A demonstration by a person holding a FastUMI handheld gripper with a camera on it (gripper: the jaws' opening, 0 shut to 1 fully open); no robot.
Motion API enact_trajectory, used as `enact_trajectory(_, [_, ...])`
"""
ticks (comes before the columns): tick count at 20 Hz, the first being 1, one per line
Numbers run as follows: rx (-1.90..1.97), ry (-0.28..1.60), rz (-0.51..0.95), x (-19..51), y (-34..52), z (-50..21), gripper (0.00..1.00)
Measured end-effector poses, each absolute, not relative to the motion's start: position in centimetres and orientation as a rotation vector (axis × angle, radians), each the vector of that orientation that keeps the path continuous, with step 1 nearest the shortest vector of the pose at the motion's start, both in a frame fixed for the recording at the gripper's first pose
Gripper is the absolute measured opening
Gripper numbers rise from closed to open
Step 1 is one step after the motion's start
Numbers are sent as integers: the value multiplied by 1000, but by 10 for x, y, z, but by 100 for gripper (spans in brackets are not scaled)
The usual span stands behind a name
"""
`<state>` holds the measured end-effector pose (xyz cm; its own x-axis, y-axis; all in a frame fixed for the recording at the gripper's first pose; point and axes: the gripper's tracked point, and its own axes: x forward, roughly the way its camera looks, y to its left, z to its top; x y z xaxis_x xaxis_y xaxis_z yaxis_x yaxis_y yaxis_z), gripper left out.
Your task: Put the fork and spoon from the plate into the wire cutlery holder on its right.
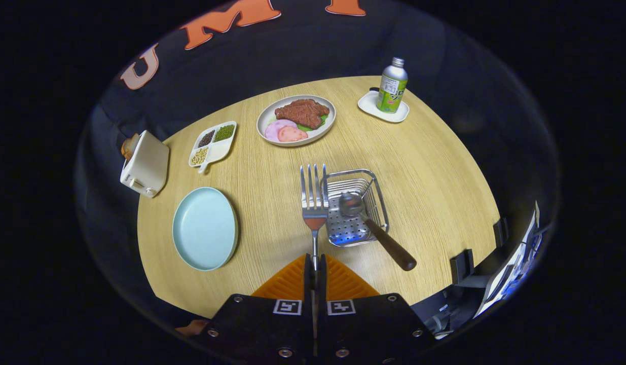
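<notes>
Tool (315,268): ribbed pads, black body w/ screws (two square markers).

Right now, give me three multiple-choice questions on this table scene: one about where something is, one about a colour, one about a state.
1. Where is the spoon?
A. on the blue plate
B. in the wire cutlery holder
C. beside the bottle

2. What colour is the empty plate?
A. light blue
B. red
C. black

3. What is the gripper doing?
A. open above the table
B. shut on the fork
C. shut on the bottle

Answers:
1 B, its bowl lies inside the holder, handle sticking out over the rim.
2 A, pale blue, left of the fork.
3 B, both fingers press the fork's handle, tines pointing ahead.
</notes>
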<state>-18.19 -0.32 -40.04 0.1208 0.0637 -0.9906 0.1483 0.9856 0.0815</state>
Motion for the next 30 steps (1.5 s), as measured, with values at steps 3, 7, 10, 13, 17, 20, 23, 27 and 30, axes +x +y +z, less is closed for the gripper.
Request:
enact_trajectory(3, [190, 1472, -84, -188, -16, -406, 4])
enact_trajectory(7, [199, 1490, -87, -194, -26, -410, 6])
enact_trajectory(10, [244, 1472, -63, -186, -27, -409, 9])
enact_trajectory(13, [292, 1390, -27, -164, -27, -395, 11])
enact_trajectory(17, [393, 1174, -21, -114, -31, -358, 14])
enact_trajectory(20, [372, 977, -3, -75, -47, -317, 22])
enact_trajectory(23, [336, 803, 26, -45, -51, -269, 47])
enact_trajectory(27, [238, 584, 44, -20, -59, -204, 83])
enact_trajectory(30, [186, 461, 36, -5, -59, -167, 92])
